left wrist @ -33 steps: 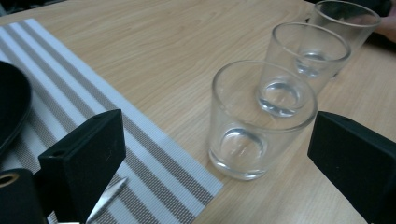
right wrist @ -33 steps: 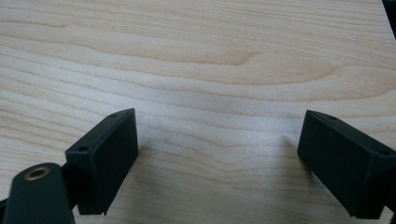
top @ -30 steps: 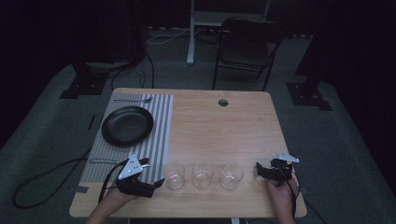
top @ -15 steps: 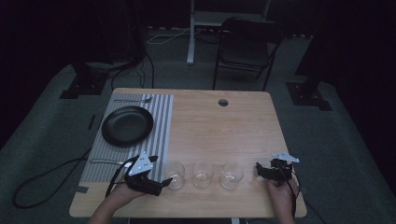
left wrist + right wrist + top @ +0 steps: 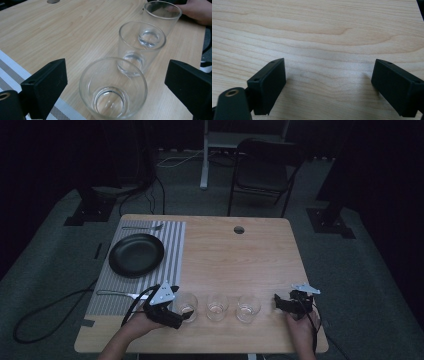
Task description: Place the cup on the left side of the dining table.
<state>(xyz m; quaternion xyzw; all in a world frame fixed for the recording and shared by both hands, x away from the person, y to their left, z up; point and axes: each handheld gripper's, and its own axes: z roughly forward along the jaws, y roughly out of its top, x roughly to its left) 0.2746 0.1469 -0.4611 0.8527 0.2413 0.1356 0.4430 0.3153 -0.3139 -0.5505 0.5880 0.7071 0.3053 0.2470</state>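
Observation:
Three clear empty glasses stand in a row near the table's front edge: the left glass [image 5: 186, 304], the middle glass [image 5: 217, 306] and the right glass [image 5: 248, 307]. My left gripper [image 5: 186, 316] lies at the left glass. In the left gripper view the left gripper [image 5: 116, 67] is open, its black jaws either side of the nearest glass [image 5: 113, 87] with a gap on each side. Behind it stand the middle glass [image 5: 141, 47] and the far glass [image 5: 161, 18]. My right gripper [image 5: 276, 302] rests right of the row. The right gripper [image 5: 329, 66] is open over bare wood.
A black plate [image 5: 136, 254] sits on a striped placemat [image 5: 172, 237] at the left, with a fork [image 5: 142, 226] behind it and a piece of cutlery [image 5: 117, 294] in front. The wooden table [image 5: 240, 260] has a cable hole [image 5: 239, 229]. A chair [image 5: 262, 167] stands beyond it.
My left gripper has moved right from the placemat's edge up to the left glass, so its jaws now flank the glass. The right gripper and the glasses have stayed put.

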